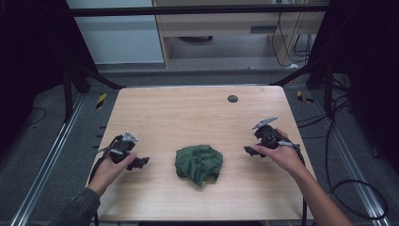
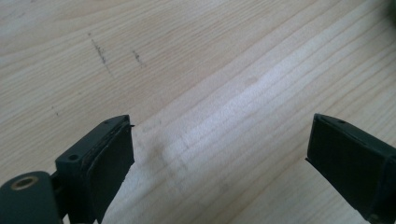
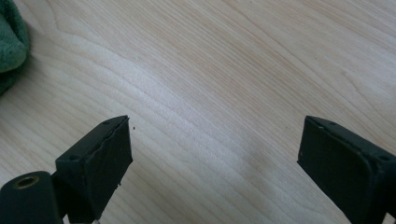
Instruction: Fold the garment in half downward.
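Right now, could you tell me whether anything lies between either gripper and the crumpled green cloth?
Nothing visible does. The green cloth lies alone mid-table, with bare wood between it and the left gripper and right gripper, both open.

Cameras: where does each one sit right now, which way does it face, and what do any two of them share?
High view: above the person's side, facing forward and down on the table; both forearms, the left gripper, the right gripper and the crumpled green cloth between them.
Left gripper view: rides on the left gripper, looking down at bare wood between open jaws.
Right gripper view: rides on the right gripper, jaws open over wood, the cloth's edge at upper left.
Shared: the cloth, in the high and right gripper views.
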The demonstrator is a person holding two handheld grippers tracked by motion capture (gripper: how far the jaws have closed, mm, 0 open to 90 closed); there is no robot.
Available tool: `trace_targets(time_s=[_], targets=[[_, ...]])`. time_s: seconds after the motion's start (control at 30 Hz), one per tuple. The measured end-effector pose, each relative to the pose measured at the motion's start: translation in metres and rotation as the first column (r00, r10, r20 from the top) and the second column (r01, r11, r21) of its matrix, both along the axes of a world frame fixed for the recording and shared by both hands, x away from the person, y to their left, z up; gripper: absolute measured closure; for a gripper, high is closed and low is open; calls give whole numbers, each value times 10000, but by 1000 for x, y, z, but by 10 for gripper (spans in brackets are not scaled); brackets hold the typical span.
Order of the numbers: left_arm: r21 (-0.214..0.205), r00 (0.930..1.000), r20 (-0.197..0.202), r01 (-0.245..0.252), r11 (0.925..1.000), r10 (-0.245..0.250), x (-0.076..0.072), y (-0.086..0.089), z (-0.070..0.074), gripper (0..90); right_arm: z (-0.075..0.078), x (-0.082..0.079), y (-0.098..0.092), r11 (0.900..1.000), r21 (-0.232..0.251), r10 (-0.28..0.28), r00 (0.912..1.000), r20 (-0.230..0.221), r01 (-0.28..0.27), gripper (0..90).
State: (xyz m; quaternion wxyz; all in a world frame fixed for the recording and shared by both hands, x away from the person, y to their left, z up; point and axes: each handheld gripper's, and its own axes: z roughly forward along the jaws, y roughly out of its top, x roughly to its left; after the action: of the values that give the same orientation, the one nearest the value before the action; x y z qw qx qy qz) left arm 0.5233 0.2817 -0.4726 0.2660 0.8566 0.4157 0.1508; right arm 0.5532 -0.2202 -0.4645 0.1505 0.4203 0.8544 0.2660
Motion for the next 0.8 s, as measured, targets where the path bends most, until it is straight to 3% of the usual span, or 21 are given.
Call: trace_targets(time_s=[0.47,0.57,0.7,0.8], targets=[[-85,9992,176,-345,9994,346,24,-11,-6,68,-14,27,15,9949,649,-753,9968,-281,770,117],[-195,9985,374,-388,9991,396,28,-11,-7,68,-18,31,17,9921,813,-934,9952,-288,955,120],[-316,9975,459,-521,9981,535,38,-12,-10,75,-23,39,19,9863,1053,-1288,9916,86,1272,139],[-391,9957,607,-675,9970,698,42,-12,-11,75,-25,43,19,9818,1274,-1428,9897,81,1406,138]])
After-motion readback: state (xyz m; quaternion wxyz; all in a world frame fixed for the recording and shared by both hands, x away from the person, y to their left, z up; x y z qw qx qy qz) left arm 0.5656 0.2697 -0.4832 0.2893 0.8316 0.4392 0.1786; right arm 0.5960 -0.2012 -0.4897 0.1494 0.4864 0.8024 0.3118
